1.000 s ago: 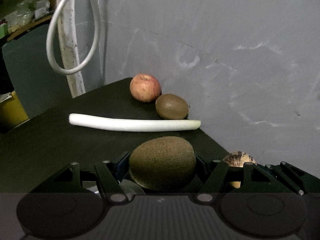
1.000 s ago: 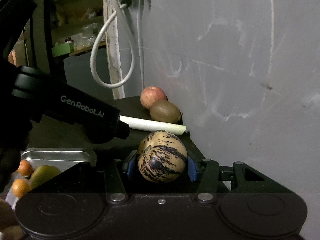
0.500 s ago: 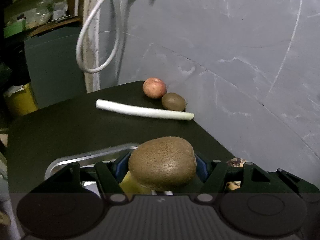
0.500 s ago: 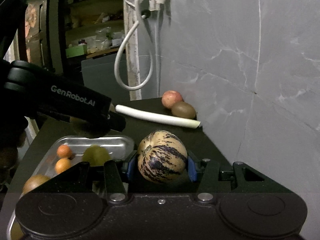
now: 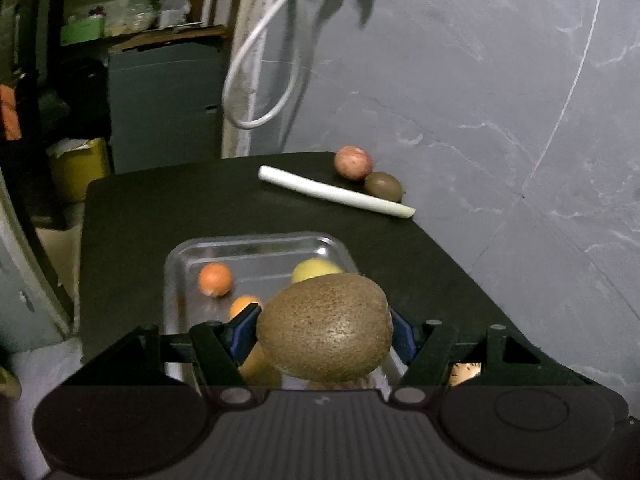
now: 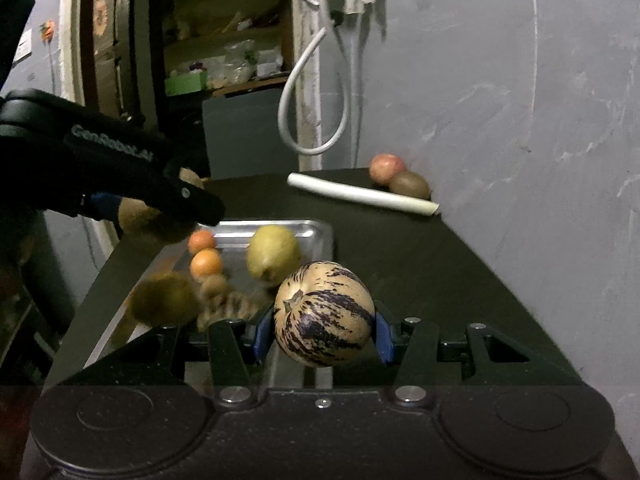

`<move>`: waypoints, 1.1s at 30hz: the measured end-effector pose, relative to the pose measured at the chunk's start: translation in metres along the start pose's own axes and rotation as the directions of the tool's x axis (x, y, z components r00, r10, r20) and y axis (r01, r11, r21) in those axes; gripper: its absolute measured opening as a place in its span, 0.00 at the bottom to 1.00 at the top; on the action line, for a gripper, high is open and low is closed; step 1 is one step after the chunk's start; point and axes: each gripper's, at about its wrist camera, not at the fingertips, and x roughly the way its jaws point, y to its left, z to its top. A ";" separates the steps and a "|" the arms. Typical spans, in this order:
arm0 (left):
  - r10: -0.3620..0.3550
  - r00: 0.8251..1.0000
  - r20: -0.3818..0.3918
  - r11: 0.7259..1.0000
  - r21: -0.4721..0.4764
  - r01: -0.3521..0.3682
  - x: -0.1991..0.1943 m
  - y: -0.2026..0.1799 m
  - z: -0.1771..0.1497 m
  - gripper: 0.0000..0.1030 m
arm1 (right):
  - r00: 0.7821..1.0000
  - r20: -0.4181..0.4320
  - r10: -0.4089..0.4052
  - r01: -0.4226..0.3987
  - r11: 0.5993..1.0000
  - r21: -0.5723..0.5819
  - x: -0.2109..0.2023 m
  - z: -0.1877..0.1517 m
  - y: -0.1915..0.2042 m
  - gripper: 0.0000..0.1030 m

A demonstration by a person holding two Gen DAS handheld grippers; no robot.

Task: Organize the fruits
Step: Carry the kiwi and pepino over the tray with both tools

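Observation:
My left gripper (image 5: 324, 330) is shut on a large brown kiwi (image 5: 325, 327) and hangs over the metal tray (image 5: 256, 245). The tray holds two small oranges (image 5: 215, 278), a yellow-green fruit (image 5: 316, 270) and more fruit hidden under the kiwi. In the right wrist view my right gripper (image 6: 324, 322) is shut on a cream, purple-striped melon (image 6: 324, 314) just right of the tray (image 6: 316, 232). The left gripper (image 6: 160, 216) shows there too, with its kiwi, above the tray's left side. At the table's far right corner lie an apple (image 5: 353, 163), a second kiwi (image 5: 383, 186) and a white leek stalk (image 5: 334, 196).
The black table (image 5: 160, 208) stands against a grey wall (image 5: 500, 120) on its right. A white hose (image 5: 260, 80) hangs behind the far edge. A yellow bin (image 5: 78, 168) and shelves lie beyond the table's left end.
Both grippers have pulled back from the far corner with their fruit. The tray and its fruit have come into view beneath them, and the apple, kiwi and leek look farther away.

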 end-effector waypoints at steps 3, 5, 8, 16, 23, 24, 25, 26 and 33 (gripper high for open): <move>0.015 1.000 0.000 1.000 -0.023 -0.015 -0.013 0.010 -0.013 0.69 | 1.000 -0.015 0.013 -0.013 1.000 -0.013 -0.007 -0.009 0.009 0.50; 0.028 1.000 0.000 0.999 -0.044 -0.028 -0.021 0.017 -0.022 0.69 | 1.000 -0.024 0.020 -0.021 1.000 -0.023 -0.011 -0.014 0.015 0.50; 0.051 0.999 0.001 0.996 -0.075 -0.050 -0.032 0.027 -0.037 0.69 | 0.999 -0.039 0.029 -0.030 0.999 -0.035 -0.016 -0.022 0.023 0.50; 0.080 0.997 -0.013 0.990 -0.115 -0.081 -0.040 0.042 -0.064 0.69 | 0.996 -0.068 0.049 -0.053 0.997 -0.056 -0.021 -0.033 0.035 0.50; 0.072 0.996 -0.045 0.990 -0.119 -0.077 -0.027 0.047 -0.070 0.69 | 0.994 -0.093 0.063 -0.069 0.996 -0.063 -0.016 -0.039 0.042 0.50; 0.072 0.996 -0.049 0.990 -0.118 -0.077 -0.024 0.047 -0.069 0.69 | 0.994 -0.094 0.063 -0.069 0.996 -0.064 -0.016 -0.040 0.043 0.50; 0.071 0.996 -0.052 0.990 -0.119 -0.077 -0.022 0.047 -0.069 0.69 | 0.993 -0.096 0.062 -0.069 0.996 -0.064 -0.016 -0.041 0.043 0.50; 0.071 0.996 -0.055 0.990 -0.121 -0.077 -0.020 0.046 -0.069 0.69 | 0.993 -0.097 0.063 -0.069 0.996 -0.064 -0.015 -0.041 0.043 0.50; 0.075 0.995 -0.071 0.986 -0.142 -0.084 -0.010 0.046 -0.071 0.69 | 0.992 -0.108 0.064 -0.071 0.995 -0.063 -0.009 -0.041 0.042 0.50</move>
